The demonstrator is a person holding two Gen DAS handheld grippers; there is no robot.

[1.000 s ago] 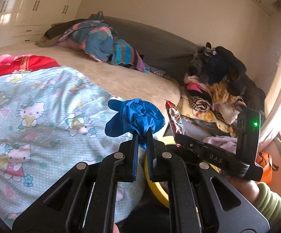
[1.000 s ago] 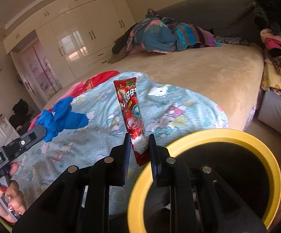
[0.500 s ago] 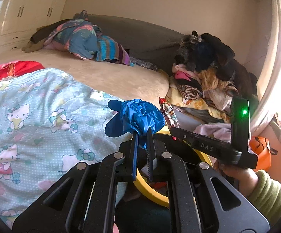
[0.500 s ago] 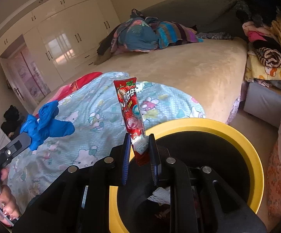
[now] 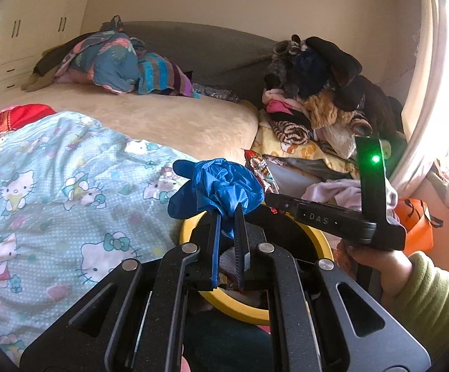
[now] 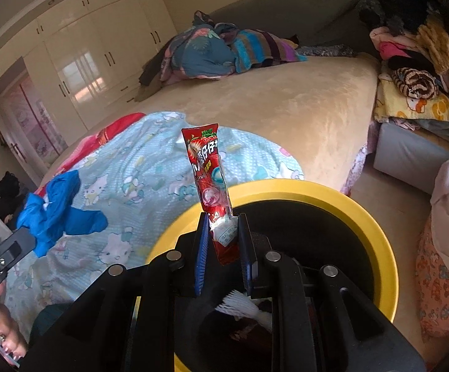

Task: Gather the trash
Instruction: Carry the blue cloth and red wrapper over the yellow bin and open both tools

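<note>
My left gripper (image 5: 227, 214) is shut on a crumpled blue glove (image 5: 216, 187), held over the near rim of a yellow-rimmed black bin (image 5: 320, 240). My right gripper (image 6: 223, 226) is shut on the lower end of a red strawberry snack wrapper (image 6: 207, 172), which stands upright above the bin (image 6: 376, 248). White and dark trash lies inside the bin. In the left wrist view the right gripper (image 5: 268, 197) comes in from the right, with the wrapper (image 5: 260, 167) poking up behind the glove. The glove (image 6: 57, 209) shows at the left of the right wrist view.
A bed with a cartoon-cat quilt (image 5: 54, 192) and beige cover (image 6: 302, 108) sits left of the bin. Piled clothes (image 5: 317, 93) and a grey box (image 6: 410, 152) stand to the right, an orange bag (image 5: 416, 226) beyond. Wardrobes (image 6: 100, 49) line the far wall.
Both grippers have moved over the bin with their loads: its yellow rim now lies below both sets of fingers, and the bed has slid leftward. Neither grip has changed.
</note>
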